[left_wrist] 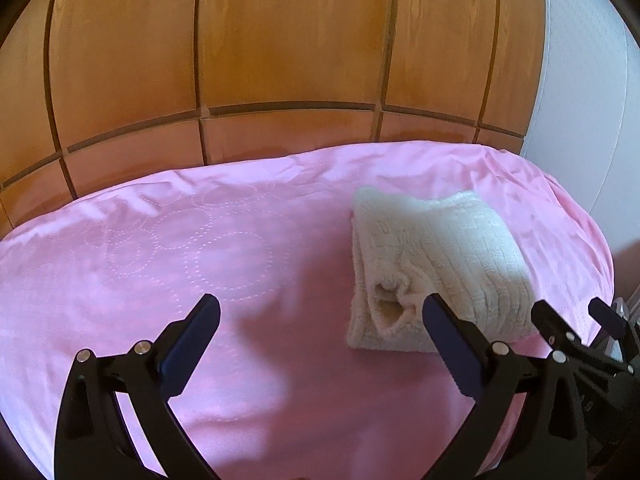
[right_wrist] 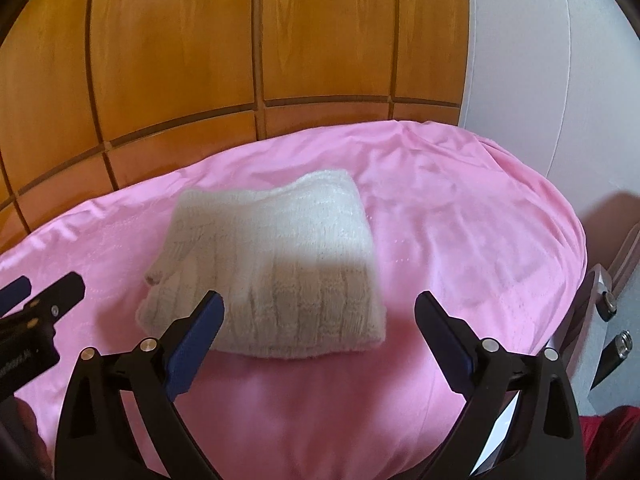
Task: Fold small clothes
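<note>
Tongs first: your left gripper [left_wrist: 320,312] stands with its jaws spread wide and nothing between them, hanging over the pink sheet [left_wrist: 160,280]; its right finger crosses in front of the near left corner of the sweater [left_wrist: 436,264] in its own view, but whether it touches the knit you cannot tell. Your right gripper [right_wrist: 320,308] is likewise released, jaws wide, empty, just short of the sweater's near edge. In the left view the right gripper shows at the far right, past the sweater; in the right view the left one pokes in from the left edge. The cream knit sweater lies folded into a compact block on the sheet, with shadow over its near half. Behind the bed runs a panelled wooden headboard [right_wrist: 200,60], and a white wall [right_wrist: 520,60] stands to its right.
</note>
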The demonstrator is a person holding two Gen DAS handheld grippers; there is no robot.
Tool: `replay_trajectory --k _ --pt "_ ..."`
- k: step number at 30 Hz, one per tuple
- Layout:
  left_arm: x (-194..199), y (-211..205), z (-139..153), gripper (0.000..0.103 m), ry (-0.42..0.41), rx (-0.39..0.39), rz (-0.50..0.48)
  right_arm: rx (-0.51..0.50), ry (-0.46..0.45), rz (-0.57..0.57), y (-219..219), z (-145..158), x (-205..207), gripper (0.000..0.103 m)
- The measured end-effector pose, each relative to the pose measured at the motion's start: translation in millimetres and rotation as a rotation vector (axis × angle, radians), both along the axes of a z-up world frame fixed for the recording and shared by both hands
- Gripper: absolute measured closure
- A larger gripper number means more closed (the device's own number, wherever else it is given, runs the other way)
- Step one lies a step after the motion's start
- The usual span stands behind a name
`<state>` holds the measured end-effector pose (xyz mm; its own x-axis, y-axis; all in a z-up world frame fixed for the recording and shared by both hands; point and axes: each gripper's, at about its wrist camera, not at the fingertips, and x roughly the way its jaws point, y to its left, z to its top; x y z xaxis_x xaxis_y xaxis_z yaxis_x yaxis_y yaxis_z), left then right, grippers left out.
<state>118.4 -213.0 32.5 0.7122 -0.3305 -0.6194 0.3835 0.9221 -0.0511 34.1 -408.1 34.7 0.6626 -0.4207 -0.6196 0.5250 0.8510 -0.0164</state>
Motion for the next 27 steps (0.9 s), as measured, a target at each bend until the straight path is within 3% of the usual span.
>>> replay_trajectory --k 15,27 --pt "-9.5 15.2 -0.7 0.002 -0.048 -0.026 0.04 -0.019 -0.016 -0.019 10.4 2.2 -6.9 0.008" --pt "-10.1 16.5 0.0 0.002 -0.042 -0.02 0.067 -0.02 -0.012 -0.007 16.2 0.7 -9.4 0.008"
